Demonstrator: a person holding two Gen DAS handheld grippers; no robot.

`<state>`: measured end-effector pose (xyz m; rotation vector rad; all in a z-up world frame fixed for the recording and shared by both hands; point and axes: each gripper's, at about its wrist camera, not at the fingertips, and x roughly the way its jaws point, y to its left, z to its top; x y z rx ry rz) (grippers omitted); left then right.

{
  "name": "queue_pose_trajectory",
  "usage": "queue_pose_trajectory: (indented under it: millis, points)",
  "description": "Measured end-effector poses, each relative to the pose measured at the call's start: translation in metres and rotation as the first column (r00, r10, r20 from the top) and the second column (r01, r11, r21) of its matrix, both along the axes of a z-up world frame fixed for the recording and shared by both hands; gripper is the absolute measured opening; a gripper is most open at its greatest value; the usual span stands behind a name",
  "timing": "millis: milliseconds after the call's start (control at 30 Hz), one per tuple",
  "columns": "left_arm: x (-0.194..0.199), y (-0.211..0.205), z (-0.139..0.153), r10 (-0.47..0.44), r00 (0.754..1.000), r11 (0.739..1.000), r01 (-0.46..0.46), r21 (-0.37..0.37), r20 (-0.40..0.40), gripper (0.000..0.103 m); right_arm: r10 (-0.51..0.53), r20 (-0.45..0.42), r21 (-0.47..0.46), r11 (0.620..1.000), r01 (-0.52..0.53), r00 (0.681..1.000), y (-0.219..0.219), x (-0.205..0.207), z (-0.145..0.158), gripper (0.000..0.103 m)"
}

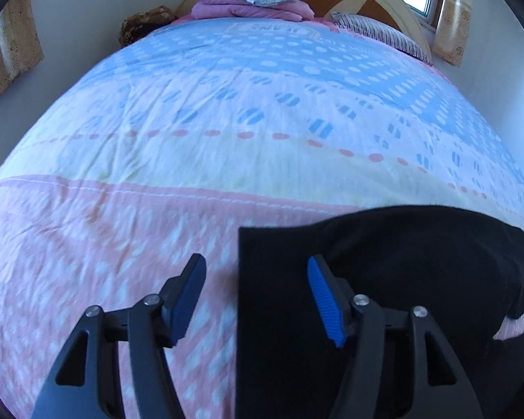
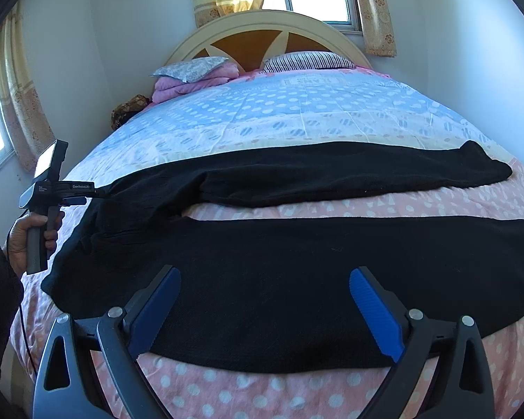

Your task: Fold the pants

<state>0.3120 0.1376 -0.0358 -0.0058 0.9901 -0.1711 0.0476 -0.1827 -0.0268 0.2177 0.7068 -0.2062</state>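
Left gripper [image 1: 256, 296]: your jaws stand parted with nothing pinched. The waist edge of the pants [image 1: 384, 279] runs up between the two pads; the left pad hangs over bare bedspread [image 1: 122, 244], the right pad over black cloth. You look lined up to take that edge, though I cannot tell whether either pad touches it.

Left hand [image 2: 31, 237]: seen from the right wrist, it holds the tool at the far-left end of the garment, its tip at the waist, which suits a pull across from that side.

Pants [image 2: 279, 272]: they lie flat and lengthwise across the bed, waist to your left, two legs running right. The near leg passes directly under the right gripper; the far leg lies beyond it, with a strip of pink spread between them.

Right gripper [image 2: 265, 303]: released, jaws wide, both pads above the near leg close to its near hem, gripping nothing.

Edges: the near hem sits just ahead of your right pads, a clean straight line to pinch. The far leg's outline is wavier.

Open room: the blue and yellow stretch beyond the far leg is free up to the pillows [image 2: 307, 60], so I judge a fold away from you has space.
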Motion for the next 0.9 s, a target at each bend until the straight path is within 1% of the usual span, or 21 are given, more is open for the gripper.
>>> queue_pose_trajectory:
  millis: [67, 133, 200, 267, 333, 367, 400, 433, 467, 600, 667, 733, 833, 867, 900]
  points:
    - [0.008, -0.005, -0.003, -0.009, 1.000, 1.000, 0.009, -0.021, -0.018, 0.062, 0.005, -0.015, 0.005, 1.000, -0.005, 1.000, -0.003, 0.006, -0.002, 0.099]
    - [0.016, -0.005, -0.008, 0.002, 0.999, 0.999, -0.004, -0.038, -0.047, 0.062, 0.014, -0.029, 0.021, 1.000, -0.013, 0.999, -0.007, 0.012, -0.003, 0.098]
    - [0.017, -0.004, -0.009, 0.006, 1.000, 0.998, -0.007, -0.056, -0.025, 0.060, 0.019, -0.029, 0.024, 1.000, -0.019, 0.999, -0.011, 0.017, -0.001, 0.098]
    - [0.020, -0.002, -0.009, -0.001, 1.000, 0.998, 0.000, -0.056, -0.019, 0.056, 0.029, -0.023, 0.013, 1.000, -0.029, 0.999, -0.017, 0.025, 0.006, 0.098]
    - [0.018, -0.002, -0.006, -0.018, 1.000, 0.997, 0.016, -0.081, -0.014, 0.035, 0.061, -0.013, 0.043, 0.997, -0.060, 0.998, -0.030, 0.038, 0.014, 0.098]
    - [0.018, -0.001, -0.005, -0.024, 1.000, 0.995, 0.021, -0.099, -0.021, 0.028, 0.072, -0.010, 0.057, 0.996, -0.071, 0.997, -0.038, 0.045, 0.017, 0.097]
    - [0.018, -0.001, -0.004, -0.035, 0.999, 0.990, 0.032, -0.140, -0.026, 0.015, 0.082, -0.009, 0.067, 0.994, -0.082, 0.997, -0.048, 0.056, 0.021, 0.094]
    - [0.018, -0.001, -0.004, -0.031, 0.999, 0.987, 0.025, -0.158, -0.033, 0.015, 0.095, -0.016, 0.066, 0.993, -0.094, 0.995, -0.061, 0.071, 0.025, 0.092]
    - [0.018, -0.003, -0.003, -0.025, 0.999, 0.989, 0.020, -0.149, -0.032, 0.015, 0.106, -0.028, 0.060, 0.993, -0.104, 0.994, -0.069, 0.084, 0.027, 0.088]
    - [0.016, -0.009, -0.004, -0.032, 0.999, 0.994, 0.030, -0.101, -0.013, 0.015, 0.171, -0.127, 0.028, 0.985, -0.169, 0.977, -0.108, 0.154, 0.023, 0.087]
    - [0.017, -0.009, -0.005, -0.025, 1.000, 0.995, 0.024, -0.098, -0.013, 0.016, 0.223, -0.196, -0.031, 0.972, -0.233, 0.955, -0.121, 0.189, 0.014, 0.087]
    - [0.018, -0.007, -0.005, -0.019, 1.000, 0.994, 0.017, -0.104, -0.020, 0.016, 0.238, -0.269, -0.089, 0.959, -0.270, 0.933, -0.132, 0.221, 0.000, 0.087]
    - [0.020, -0.007, -0.005, -0.016, 1.000, 0.995, 0.014, -0.098, -0.026, 0.019, 0.273, -0.339, -0.097, 0.942, -0.322, 0.900, -0.146, 0.251, -0.019, 0.087]
    - [0.021, -0.008, -0.006, -0.018, 1.000, 0.996, 0.016, -0.088, -0.026, 0.020, 0.293, -0.363, -0.085, 0.935, -0.345, 0.885, -0.148, 0.257, -0.026, 0.087]
    - [0.022, -0.009, -0.006, -0.018, 0.999, 0.996, 0.016, -0.083, -0.028, 0.020, 0.309, -0.401, -0.080, 0.926, -0.369, 0.863, -0.149, 0.265, -0.034, 0.087]
